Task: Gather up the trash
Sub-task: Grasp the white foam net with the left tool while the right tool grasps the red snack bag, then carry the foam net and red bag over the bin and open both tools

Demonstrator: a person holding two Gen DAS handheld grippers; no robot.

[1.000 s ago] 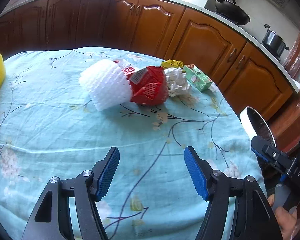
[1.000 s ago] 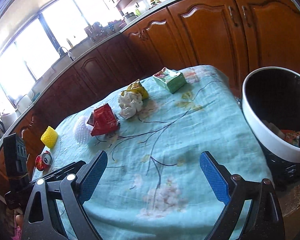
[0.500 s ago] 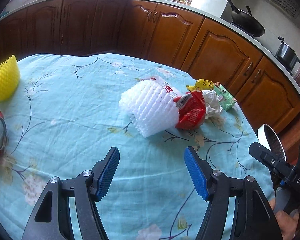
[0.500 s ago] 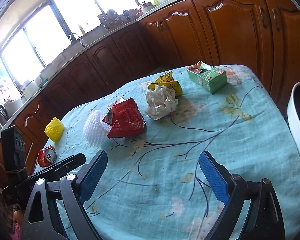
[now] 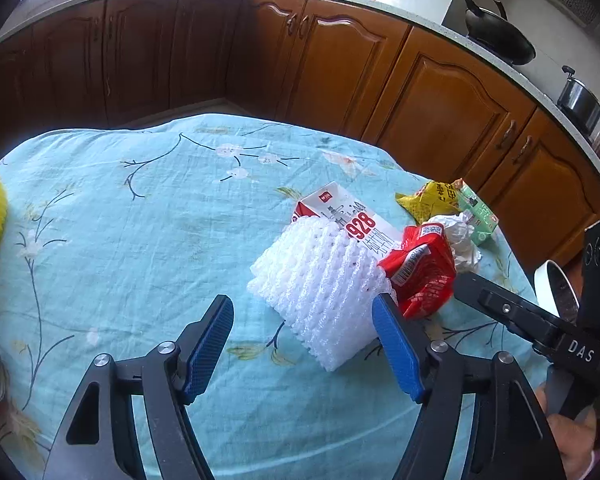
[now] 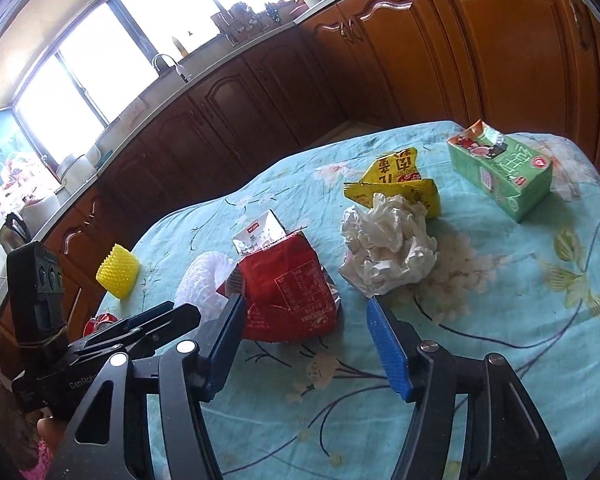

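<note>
I see both views lit by daylight. In the right wrist view the window (image 6: 100, 64) is overexposed to plain white, and the cabinets (image 6: 228, 112) below it read dark. The tablecloth (image 6: 480, 280) is evenly bright, with soft shadows under the crumpled paper (image 6: 388, 248). Fisheye distortion bends the counter edge (image 5: 380, 8) into an arc, and black vignetting fills the corners. The centre is sharp in both views; I note slight softness towards the rim.
</note>
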